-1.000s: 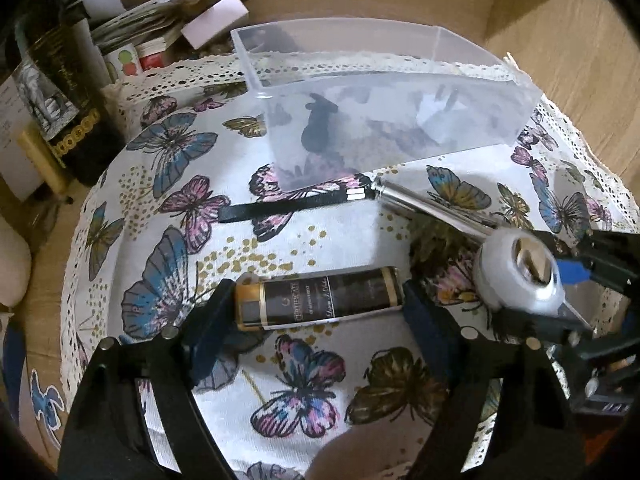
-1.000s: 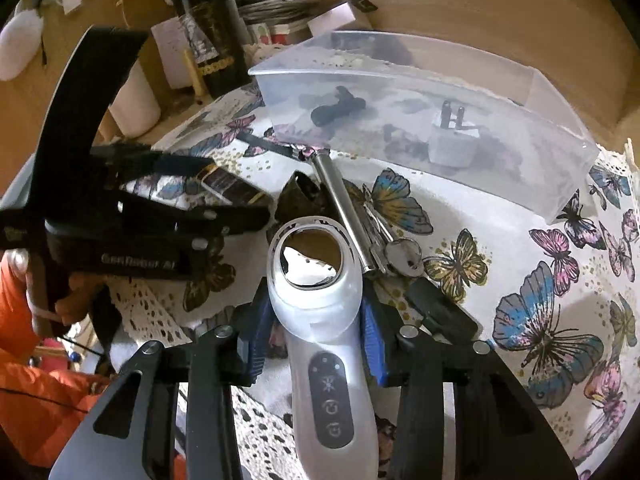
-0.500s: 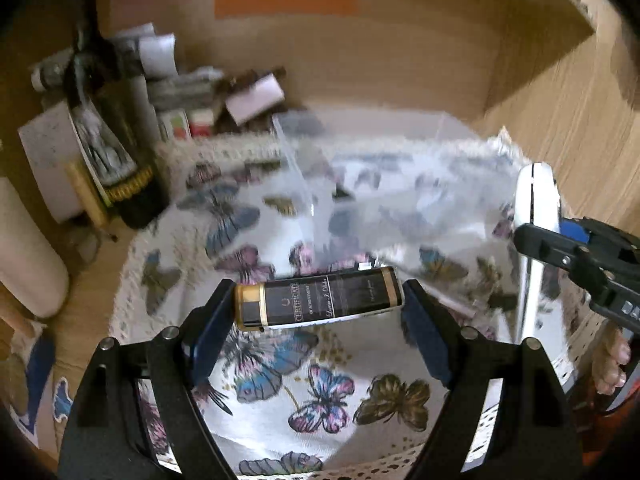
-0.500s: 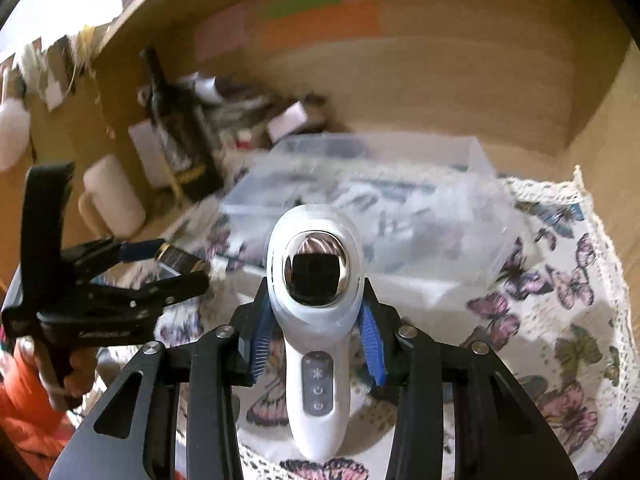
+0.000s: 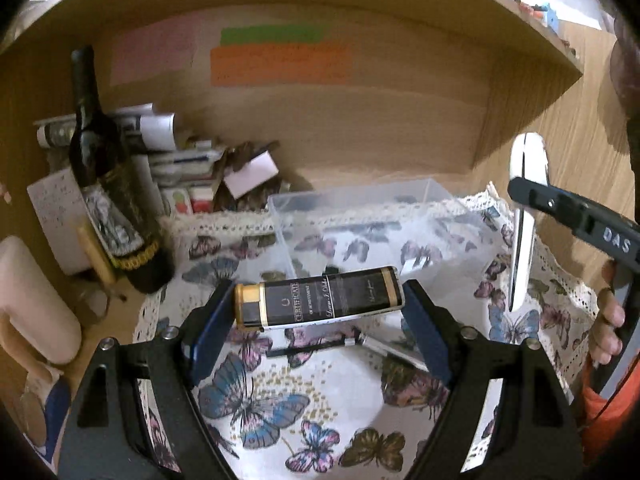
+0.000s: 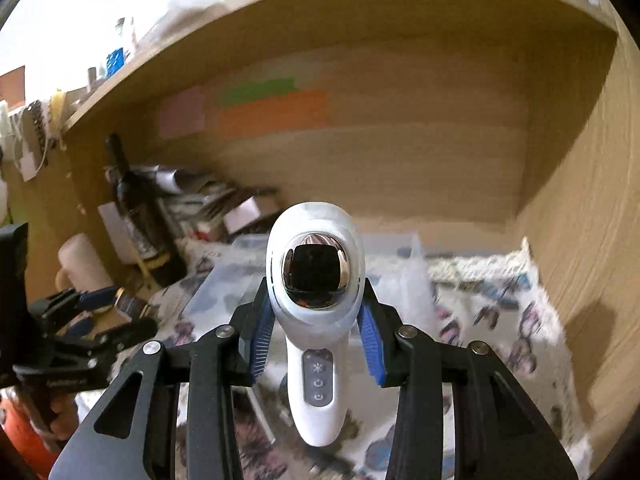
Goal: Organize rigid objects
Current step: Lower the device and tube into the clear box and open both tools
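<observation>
My left gripper [image 5: 318,300] is shut on a black and gold tube [image 5: 320,298], held crosswise by its ends, well above the butterfly tablecloth [image 5: 280,400]. My right gripper [image 6: 316,312] is shut on a white handheld device [image 6: 316,280] with a shiny round head and buttons on its handle, also lifted; it shows edge-on in the left wrist view [image 5: 524,220]. A clear plastic bin [image 5: 360,216] stands on the cloth behind both, with small dark items inside. A black and silver stick [image 5: 348,344] lies on the cloth under the tube.
A dark wine bottle [image 5: 108,184] stands at the left with papers and boxes [image 5: 192,168] behind it. A pale mug [image 5: 36,300] is at the far left. Wooden shelf walls [image 5: 400,120] close in behind and on the right.
Both grippers have risen off the cloth with their objects and pulled back. The bin now looks lower and farther in both views.
</observation>
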A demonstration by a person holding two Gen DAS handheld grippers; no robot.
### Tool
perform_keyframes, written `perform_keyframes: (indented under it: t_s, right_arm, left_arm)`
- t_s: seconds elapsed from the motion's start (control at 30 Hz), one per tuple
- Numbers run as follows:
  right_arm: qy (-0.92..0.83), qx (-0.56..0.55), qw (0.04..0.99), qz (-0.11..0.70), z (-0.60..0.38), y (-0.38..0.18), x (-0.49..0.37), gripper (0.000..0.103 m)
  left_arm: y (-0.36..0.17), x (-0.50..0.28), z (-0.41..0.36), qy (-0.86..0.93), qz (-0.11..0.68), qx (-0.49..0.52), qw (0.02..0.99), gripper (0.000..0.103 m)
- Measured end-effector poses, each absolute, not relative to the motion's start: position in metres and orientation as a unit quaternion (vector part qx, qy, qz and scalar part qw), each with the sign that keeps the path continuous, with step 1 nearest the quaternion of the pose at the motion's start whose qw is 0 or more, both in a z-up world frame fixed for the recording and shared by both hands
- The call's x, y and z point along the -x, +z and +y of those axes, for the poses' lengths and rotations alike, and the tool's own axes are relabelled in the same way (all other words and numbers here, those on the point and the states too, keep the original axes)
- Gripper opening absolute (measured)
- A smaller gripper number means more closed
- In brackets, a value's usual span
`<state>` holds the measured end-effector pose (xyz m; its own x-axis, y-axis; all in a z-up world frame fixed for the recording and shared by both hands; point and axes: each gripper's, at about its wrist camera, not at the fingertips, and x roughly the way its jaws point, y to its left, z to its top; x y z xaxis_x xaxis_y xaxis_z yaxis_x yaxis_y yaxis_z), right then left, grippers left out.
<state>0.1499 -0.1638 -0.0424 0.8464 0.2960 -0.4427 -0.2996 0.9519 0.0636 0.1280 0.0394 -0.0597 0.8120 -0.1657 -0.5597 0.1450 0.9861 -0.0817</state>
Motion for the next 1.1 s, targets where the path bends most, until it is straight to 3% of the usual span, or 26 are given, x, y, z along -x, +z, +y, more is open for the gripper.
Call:
perform_keyframes:
  t_s: [0.33,0.67,1.1]
  right_arm:
    - [0.119,0.022,0.973,0.197,-0.168,-0.025,-0.182,0.036]
    - [0.102,0.042,0.973,0.201,-0.168,-0.034,-0.216,0.036]
    - [0.097,0.050,0.945,0.307,-0.168,-0.087,-0.266,0.036]
  left_arm:
    - [-0.049,-0.162,0.031,-0.103,0.295,0.015,0.950,0.082]
    - [-0.073,-0.207,0.020,-0.124,0.348,0.013,0.929,0.082]
    - [-0.110,-0.245,-0.007,-0.141,0.400,-0.012,0.905,0.082]
